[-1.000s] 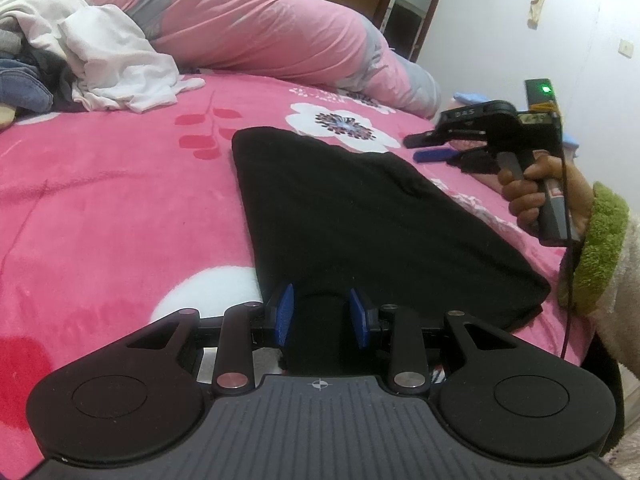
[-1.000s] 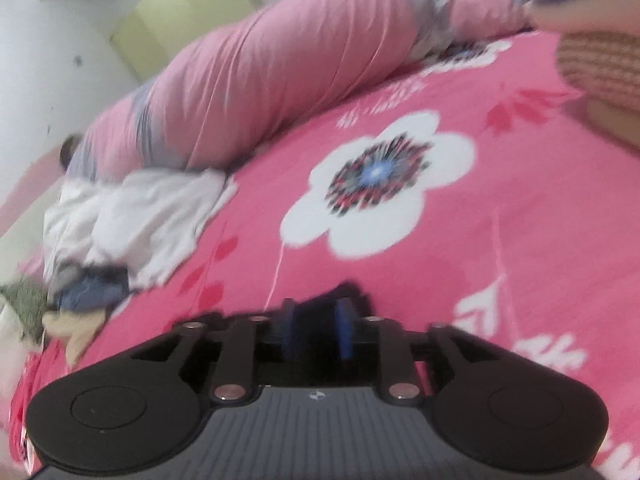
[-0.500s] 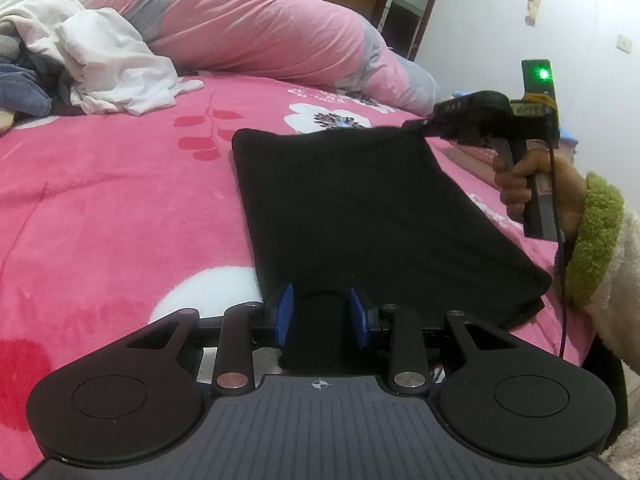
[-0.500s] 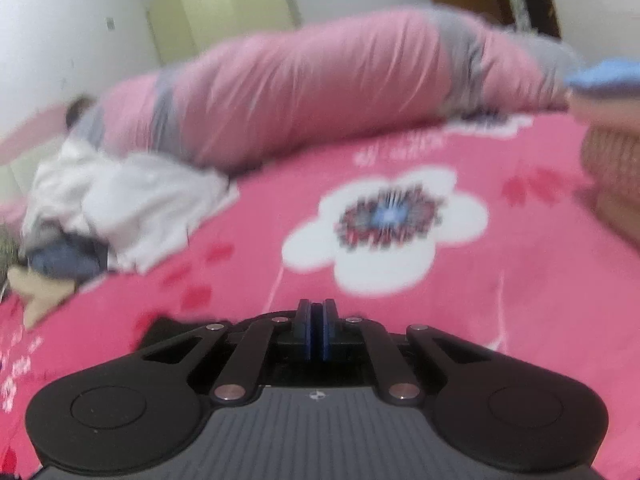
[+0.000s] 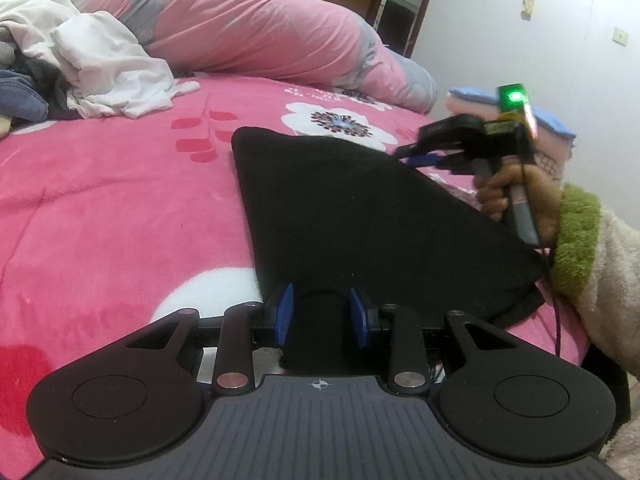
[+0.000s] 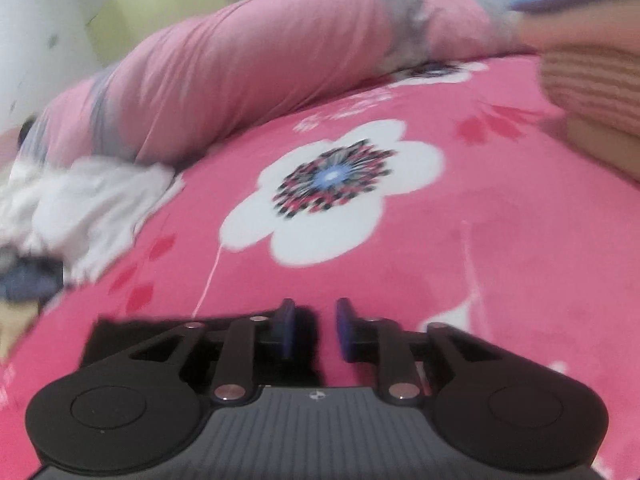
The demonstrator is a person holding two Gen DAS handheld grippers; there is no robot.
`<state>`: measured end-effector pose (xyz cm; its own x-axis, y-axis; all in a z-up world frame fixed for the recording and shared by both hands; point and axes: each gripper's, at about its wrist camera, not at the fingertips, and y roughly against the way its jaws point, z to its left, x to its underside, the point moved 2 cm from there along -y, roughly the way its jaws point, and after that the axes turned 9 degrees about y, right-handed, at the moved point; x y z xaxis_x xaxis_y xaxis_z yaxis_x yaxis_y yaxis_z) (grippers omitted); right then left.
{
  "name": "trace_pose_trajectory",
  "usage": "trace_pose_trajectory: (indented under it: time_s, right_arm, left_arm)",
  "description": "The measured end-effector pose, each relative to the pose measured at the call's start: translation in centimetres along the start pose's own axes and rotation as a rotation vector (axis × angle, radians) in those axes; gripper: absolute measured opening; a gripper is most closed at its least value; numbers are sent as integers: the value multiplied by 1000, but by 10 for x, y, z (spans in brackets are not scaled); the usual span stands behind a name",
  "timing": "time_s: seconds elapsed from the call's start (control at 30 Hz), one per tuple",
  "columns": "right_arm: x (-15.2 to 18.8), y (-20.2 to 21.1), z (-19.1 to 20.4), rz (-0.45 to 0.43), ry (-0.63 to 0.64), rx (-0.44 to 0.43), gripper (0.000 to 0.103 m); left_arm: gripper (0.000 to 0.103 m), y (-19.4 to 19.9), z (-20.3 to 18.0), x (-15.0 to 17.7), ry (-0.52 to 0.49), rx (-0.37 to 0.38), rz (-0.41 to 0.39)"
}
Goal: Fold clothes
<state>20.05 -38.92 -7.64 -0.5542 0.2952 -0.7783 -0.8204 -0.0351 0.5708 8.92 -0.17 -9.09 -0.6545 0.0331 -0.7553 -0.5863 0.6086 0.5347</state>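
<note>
A black garment lies flat on the pink flowered bedspread. My left gripper is at its near edge, blue pads closed on a raised fold of the black cloth. A hand with a green cuff holds my right gripper low over the garment's far right edge. In the right wrist view, which is blurred, the right gripper has its jaws opening. Black cloth shows under and between its pads, which do not press on it.
A heap of white and dark clothes sits at the far left of the bed. A rolled pink and grey duvet runs along the back. A stack of folded clothes stands at the far right, near the wall.
The right gripper, shut and raised half a second ago, has come down onto the garment's far right edge and parted its pads. The left gripper and its hold look the same.
</note>
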Motion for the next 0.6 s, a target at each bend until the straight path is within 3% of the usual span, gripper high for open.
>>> trace_pose_trajectory:
  time_s: [0.07,0.17,0.3,0.5,0.6]
  right_arm:
    - [-5,20,-11,-21,-54,-13,24]
    - [-4,50,-15,-10,-88,-105,24]
    - [11,79,-1,50,-45,-202,24]
    - [42,76,19,158,8,-218,25]
    - [54,80,21,166,0,-236,25]
  left_arm:
    - [31,0,0,0,3,-1,-2]
    - [31,1,-1,1,5,-2,-7]
    - [32,1,-1,1,20,-3,-10]
    - [32,2,0,-1,38,-6,-8]
    - [32,2,-1,-1,34,-10,-8]
